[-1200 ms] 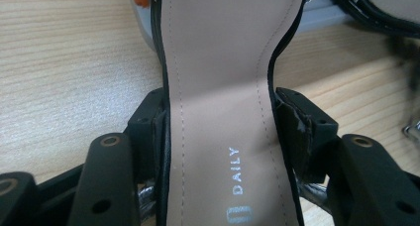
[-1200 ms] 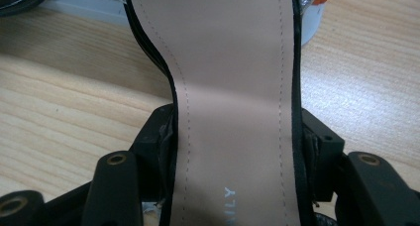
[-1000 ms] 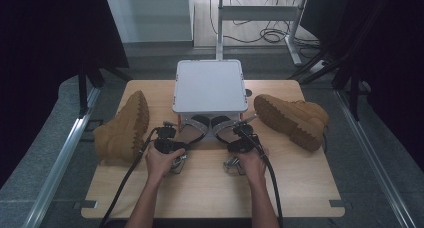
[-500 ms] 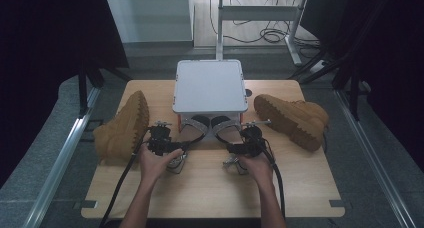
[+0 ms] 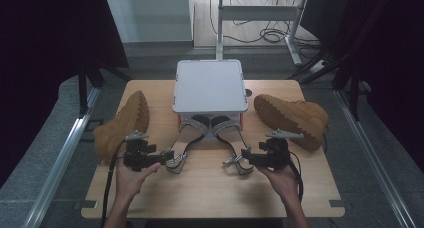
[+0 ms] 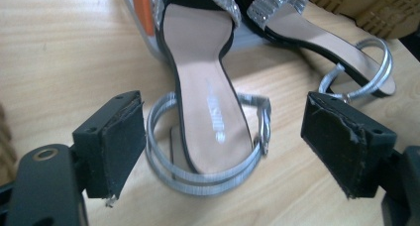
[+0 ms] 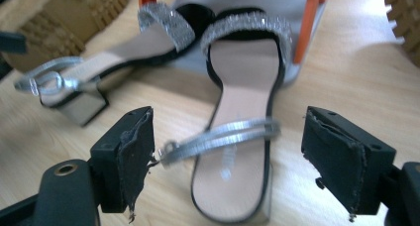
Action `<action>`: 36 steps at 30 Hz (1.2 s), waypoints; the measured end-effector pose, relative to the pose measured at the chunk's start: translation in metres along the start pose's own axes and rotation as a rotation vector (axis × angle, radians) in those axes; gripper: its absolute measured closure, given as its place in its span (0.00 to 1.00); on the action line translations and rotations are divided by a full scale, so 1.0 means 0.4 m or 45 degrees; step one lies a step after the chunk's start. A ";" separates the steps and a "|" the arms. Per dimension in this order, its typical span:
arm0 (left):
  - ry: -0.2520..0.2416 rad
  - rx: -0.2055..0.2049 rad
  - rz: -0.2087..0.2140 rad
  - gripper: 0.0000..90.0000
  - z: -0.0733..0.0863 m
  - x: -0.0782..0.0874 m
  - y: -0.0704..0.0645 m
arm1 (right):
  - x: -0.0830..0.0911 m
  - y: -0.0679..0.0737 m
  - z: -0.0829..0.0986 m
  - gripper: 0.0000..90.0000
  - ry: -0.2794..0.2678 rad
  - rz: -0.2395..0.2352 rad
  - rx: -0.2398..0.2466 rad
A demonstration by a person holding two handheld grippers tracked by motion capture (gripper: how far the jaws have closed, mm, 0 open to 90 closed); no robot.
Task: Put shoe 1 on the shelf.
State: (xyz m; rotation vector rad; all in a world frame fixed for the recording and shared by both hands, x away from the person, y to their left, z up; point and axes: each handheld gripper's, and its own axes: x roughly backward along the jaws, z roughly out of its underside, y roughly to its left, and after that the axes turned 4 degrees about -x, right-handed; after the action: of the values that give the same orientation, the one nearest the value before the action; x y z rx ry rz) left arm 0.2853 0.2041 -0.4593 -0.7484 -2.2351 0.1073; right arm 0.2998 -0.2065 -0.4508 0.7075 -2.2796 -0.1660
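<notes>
1. On the light wooden table (image 5: 210, 188), a pair of silver-strapped, glitter-banded heeled sandals lies with toes tucked under a grey square-lidded box on orange legs (image 5: 210, 85).
2. The left gripper (image 5: 162, 158) stands at the heel of the left sandal (image 5: 182, 143), its jaws spread wide; in the left gripper view the black pads flank the doubled silver ankle strap (image 6: 198, 179) without touching it.
3. The right gripper (image 5: 242, 159) stands at the heel of the right sandal (image 5: 232, 140), jaws likewise wide apart; in the right gripper view the strap's loose end (image 7: 171, 149) lies just beside the left-hand pad.
4. A tan suede lug-soled boot (image 5: 122, 125) lies on its side left of the sandals, and its mate (image 5: 292, 118) lies right of them.
</notes>
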 end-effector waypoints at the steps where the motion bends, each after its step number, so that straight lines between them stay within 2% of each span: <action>1: -0.001 -0.011 -0.002 0.19 0.010 0.004 -0.001 | 0.002 -0.003 0.010 0.23 0.003 0.003 0.004; 3: 0.015 -0.020 0.014 0.18 0.030 0.007 -0.002 | 0.003 -0.011 0.030 0.23 -0.002 0.005 0.005; 6: 0.029 -0.040 0.015 0.18 0.056 0.003 -0.006 | -0.002 -0.020 0.058 0.23 0.031 -0.005 0.004; 9: 0.046 -0.055 0.023 0.17 0.072 -0.004 -0.008 | -0.010 -0.025 0.079 0.22 0.060 0.010 0.010; 13: 0.058 -0.064 0.028 0.17 0.086 -0.018 -0.009 | -0.014 -0.030 0.095 0.22 0.066 0.008 0.012; 19: 0.076 -0.078 -0.019 0.18 0.104 -0.044 -0.011 | -0.033 -0.039 0.121 0.21 0.079 0.018 0.025; 23: 0.103 -0.065 -0.029 0.18 0.116 -0.069 -0.007 | -0.056 -0.041 0.140 0.20 0.086 0.019 0.029; 26: 0.117 -0.075 -0.045 0.18 0.124 -0.092 -0.010 | -0.070 -0.035 0.151 0.20 0.088 0.025 0.041; 30: 0.101 -0.063 -0.070 0.19 0.127 -0.121 -0.010 | -0.094 -0.027 0.161 0.19 0.099 0.038 0.053; 34: 0.101 -0.054 -0.099 0.20 0.126 -0.141 -0.007 | -0.116 -0.020 0.167 0.19 0.091 0.095 0.092; 36: 0.090 -0.048 -0.112 0.22 0.125 -0.146 -0.006 | -0.125 -0.018 0.168 0.20 0.087 0.106 0.098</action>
State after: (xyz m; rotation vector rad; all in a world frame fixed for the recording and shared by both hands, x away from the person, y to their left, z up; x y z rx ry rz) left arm 0.2808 0.1775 -0.5316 -0.6629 -2.2042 -0.0039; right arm 0.2862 -0.1915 -0.5324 0.6469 -2.2553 -0.0145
